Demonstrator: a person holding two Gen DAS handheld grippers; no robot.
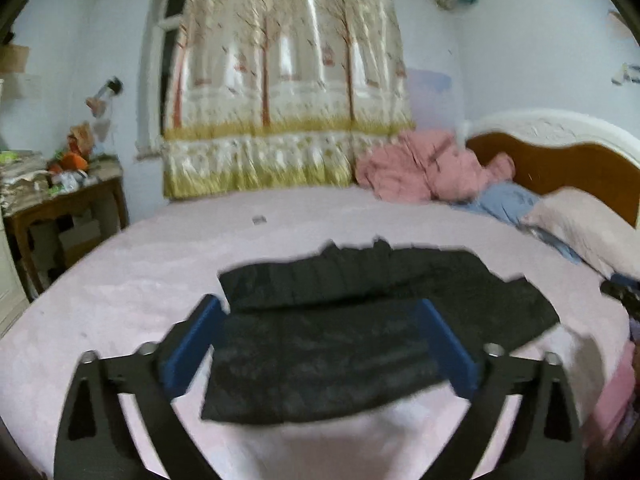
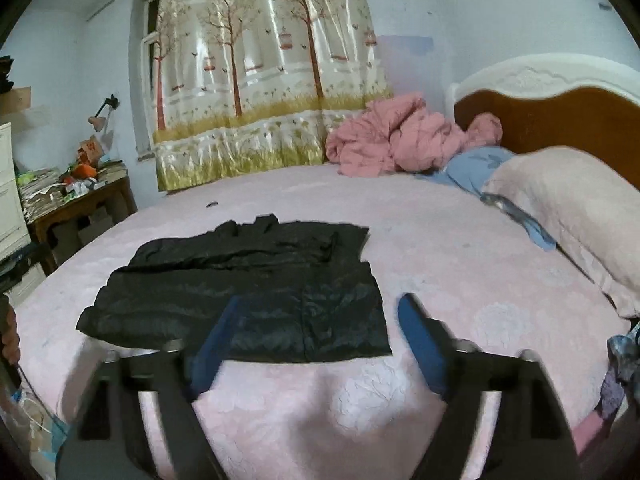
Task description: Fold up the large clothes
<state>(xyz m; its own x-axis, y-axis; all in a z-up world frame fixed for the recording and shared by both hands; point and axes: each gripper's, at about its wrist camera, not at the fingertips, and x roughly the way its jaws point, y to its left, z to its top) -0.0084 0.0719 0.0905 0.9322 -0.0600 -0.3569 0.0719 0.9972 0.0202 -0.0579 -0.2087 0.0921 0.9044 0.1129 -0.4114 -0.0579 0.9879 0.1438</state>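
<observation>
A black garment (image 1: 344, 328) lies flat and partly folded on the pink bed (image 1: 132, 272). My left gripper (image 1: 320, 320) is open above its near half, blue fingers (image 1: 192, 344) apart on either side, holding nothing. In the right wrist view the same garment (image 2: 248, 292) lies left of centre. My right gripper (image 2: 320, 320) is open and empty over the garment's near right corner, its left finger (image 2: 216, 340) in front of the cloth and its right finger over bare sheet.
A pink quilt (image 2: 400, 140), a blue cloth (image 2: 480, 168) and a pale pillow (image 2: 572, 216) lie by the wooden headboard (image 2: 560, 116). A cluttered wooden side table (image 2: 76, 200) stands left of the bed. A tree-print curtain (image 2: 264, 80) hangs behind. A small dark item (image 2: 211, 204) lies on the sheet.
</observation>
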